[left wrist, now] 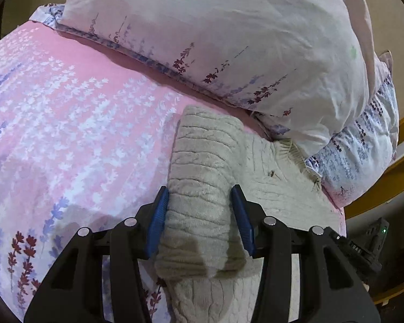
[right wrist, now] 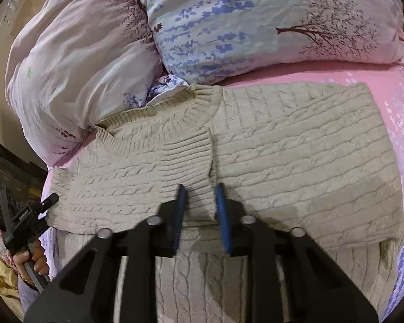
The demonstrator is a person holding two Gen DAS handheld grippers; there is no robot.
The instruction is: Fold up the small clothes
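Left tool: blue pads set wide, one on each side of a raised fold of the sweater; whether the pads press the knit cannot be told. In the right view this tool shows at the far left, off the bed edge, in a hand.
Right tool: pads narrow, closed on a sleeve by its ribbed cuff; the cuff lies across the chest of the sweater.
Sweater: beige cable knit, spread on the bed, partly folded, with a layer doubled over the lower part near the right tool. The neckline is at the far side, touching the pillows.
Sheet: pink with white and purple flower print, under the sweater; it shows left of the sweater in the left view and right of it in the right view.
Pillows: a pale one with purple sprigs lies past the sweater; in the right view a pinkish one sits left and a blue-flowered one with a tree print sits right, both at the far end.
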